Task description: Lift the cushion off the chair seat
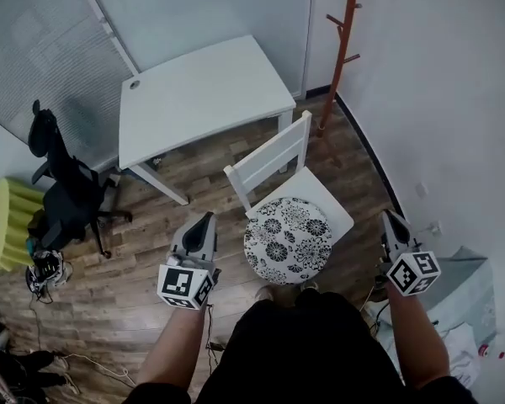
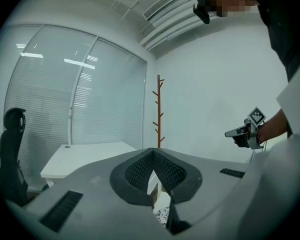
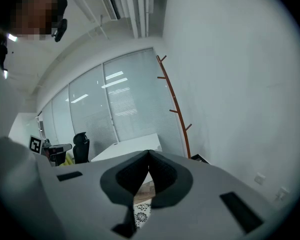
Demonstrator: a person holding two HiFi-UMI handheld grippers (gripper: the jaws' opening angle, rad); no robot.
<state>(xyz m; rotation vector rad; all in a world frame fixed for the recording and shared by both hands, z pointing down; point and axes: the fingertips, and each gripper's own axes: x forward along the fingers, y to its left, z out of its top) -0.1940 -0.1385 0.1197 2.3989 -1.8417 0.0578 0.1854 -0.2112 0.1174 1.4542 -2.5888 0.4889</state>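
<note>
A round cushion (image 1: 288, 240) with a black and white flower print lies on the seat of a white wooden chair (image 1: 269, 161). My left gripper (image 1: 208, 218) hangs to the left of the cushion, shut and empty. My right gripper (image 1: 387, 217) is on the far right side of the chair, also shut with nothing in it. In the left gripper view a sliver of the cushion (image 2: 162, 215) shows under the shut jaws, and the right gripper (image 2: 230, 132) is seen across. A bit of the cushion (image 3: 141, 213) also shows below the jaws in the right gripper view.
A white desk (image 1: 198, 97) stands behind the chair. A black office chair (image 1: 63, 192) and a yellow stool (image 1: 7, 222) are at the left. A brown coat stand (image 1: 343, 40) leans by the white wall. Cables lie on the wooden floor (image 1: 143, 242).
</note>
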